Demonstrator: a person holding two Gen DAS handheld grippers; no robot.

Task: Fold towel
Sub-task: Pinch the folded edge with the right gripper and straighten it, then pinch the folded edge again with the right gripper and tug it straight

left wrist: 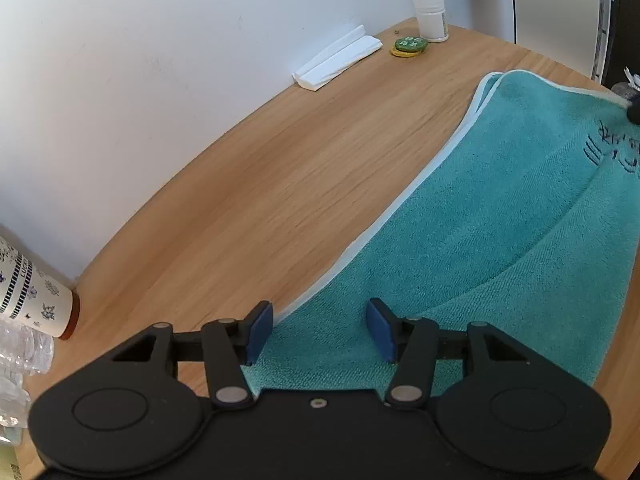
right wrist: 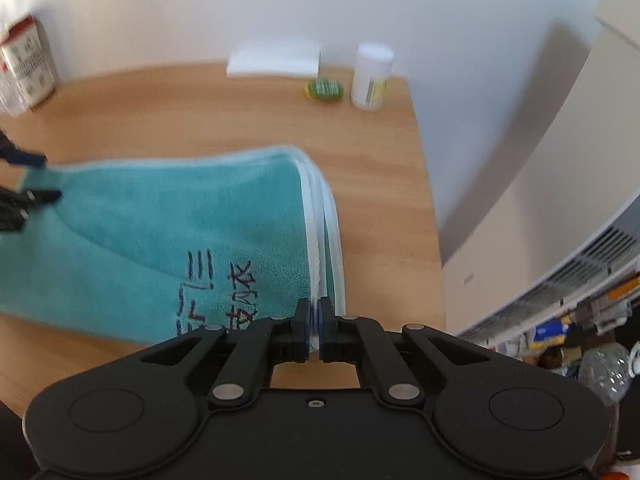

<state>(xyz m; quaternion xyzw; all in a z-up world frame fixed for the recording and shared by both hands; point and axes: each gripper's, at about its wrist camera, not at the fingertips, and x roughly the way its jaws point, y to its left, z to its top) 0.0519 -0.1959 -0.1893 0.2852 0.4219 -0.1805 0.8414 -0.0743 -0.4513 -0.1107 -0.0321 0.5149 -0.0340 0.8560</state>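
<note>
A teal towel with a white border and dark embroidered characters lies folded in layers on the wooden table. My left gripper is open, its blue pads on either side of the towel's near corner, above the cloth. In the right wrist view the towel spreads to the left, its stacked white edges running toward my right gripper, which is shut on that edge. The left gripper shows at the far left of that view over the towel's other end.
At the back by the white wall sit a white foam piece, a green and yellow round tin and a white bottle. A patterned cup stands at the left. The table's right edge is close to the towel; shelves lie beyond.
</note>
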